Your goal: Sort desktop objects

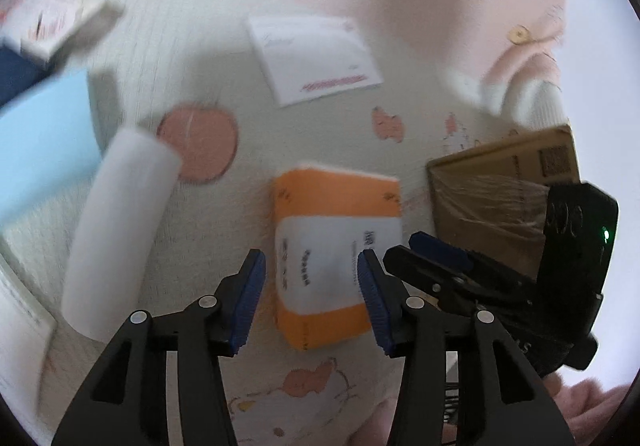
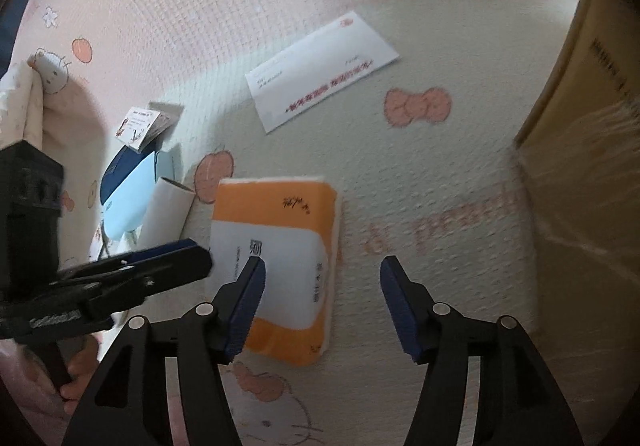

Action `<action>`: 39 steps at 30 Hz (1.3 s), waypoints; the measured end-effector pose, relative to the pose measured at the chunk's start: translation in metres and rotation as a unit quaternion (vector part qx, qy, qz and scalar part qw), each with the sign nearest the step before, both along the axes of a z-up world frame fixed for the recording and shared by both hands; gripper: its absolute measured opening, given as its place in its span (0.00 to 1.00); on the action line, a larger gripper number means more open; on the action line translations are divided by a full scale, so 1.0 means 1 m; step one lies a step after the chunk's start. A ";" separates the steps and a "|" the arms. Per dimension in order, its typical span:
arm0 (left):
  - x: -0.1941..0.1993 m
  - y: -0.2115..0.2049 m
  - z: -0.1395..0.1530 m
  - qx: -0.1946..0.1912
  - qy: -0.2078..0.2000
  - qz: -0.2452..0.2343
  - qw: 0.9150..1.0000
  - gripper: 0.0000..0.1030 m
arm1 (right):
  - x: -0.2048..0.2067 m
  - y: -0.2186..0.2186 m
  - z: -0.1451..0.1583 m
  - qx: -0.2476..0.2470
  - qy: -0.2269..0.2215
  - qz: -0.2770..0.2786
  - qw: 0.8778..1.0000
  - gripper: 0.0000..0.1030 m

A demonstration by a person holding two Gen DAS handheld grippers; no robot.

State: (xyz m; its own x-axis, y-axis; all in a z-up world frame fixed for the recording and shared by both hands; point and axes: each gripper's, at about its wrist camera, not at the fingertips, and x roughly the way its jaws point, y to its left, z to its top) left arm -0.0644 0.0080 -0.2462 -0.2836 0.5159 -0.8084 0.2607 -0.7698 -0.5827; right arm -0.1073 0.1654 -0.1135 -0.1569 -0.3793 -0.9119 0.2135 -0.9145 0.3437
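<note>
Left gripper: jaws stand wide, blue pads clear of anything, nothing held. Directly ahead of and below the fingertips lies the orange-and-white tissue pack, flat on the patterned cloth; seen from this camera the pack sits between the two fingers, but the pads do not press it.

Right gripper: jaws likewise wide apart, holding nothing. In its own view the tissue pack lies under and beyond its left finger; bare cloth shows between the fingertips. The left gripper enters this view from the left edge, just beside the pack's near-left side, with a hand below it.

Other items, relative to the left gripper:
- white roll, ahead-left, lying tilted on the cloth.
- light blue sheet-like object, further left, partly under the roll's far end; identity unclear (blur).
- white envelope with red print, well ahead, flat.
- cardboard box with clear film over it, ahead-right, beside the right gripper's body.
- small printed card box, far left in the right gripper's view, beyond the blue object.
</note>
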 end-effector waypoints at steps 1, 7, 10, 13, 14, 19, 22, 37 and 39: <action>0.000 -0.001 -0.003 0.009 -0.004 0.004 1.000 0.51 | 0.000 0.000 -0.001 -0.005 -0.003 -0.001 1.000 0.56; -0.004 0.006 -0.009 0.009 -0.002 -0.005 1.000 0.50 | 0.005 -0.005 -0.009 -0.031 -0.003 0.015 0.999 0.51; -0.006 0.004 -0.013 0.019 -0.007 0.003 1.000 0.49 | 0.004 -0.005 -0.015 -0.049 -0.015 0.016 0.999 0.43; -0.006 0.001 -0.017 0.033 -0.008 0.006 0.999 0.47 | 0.000 -0.001 -0.021 -0.073 -0.035 -0.001 0.997 0.43; -0.006 0.001 -0.018 0.038 -0.009 0.008 0.999 0.45 | -0.001 0.001 -0.023 -0.080 -0.038 -0.005 0.996 0.43; -0.005 0.002 -0.022 0.046 -0.008 0.014 0.999 0.45 | -0.002 0.007 -0.030 -0.108 -0.053 -0.021 0.993 0.42; -0.004 0.004 -0.018 0.040 -0.006 0.018 0.999 0.43 | 0.001 0.002 -0.023 -0.094 -0.040 -0.014 0.995 0.38; -0.001 0.010 0.075 0.051 0.104 0.029 0.993 0.41 | 0.012 0.003 0.083 -0.063 0.102 0.016 0.993 0.37; -0.005 0.019 0.090 0.049 0.124 0.017 0.991 0.41 | 0.015 0.009 0.100 -0.055 0.117 0.009 0.992 0.37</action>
State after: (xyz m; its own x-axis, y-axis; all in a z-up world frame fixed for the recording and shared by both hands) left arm -0.0692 0.0269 -0.1557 -0.4859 0.5746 -0.6586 0.1260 -0.6996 -0.7033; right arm -0.0926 0.1743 -0.0133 -0.3519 -0.4799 -0.8036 0.3157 -0.8691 0.3807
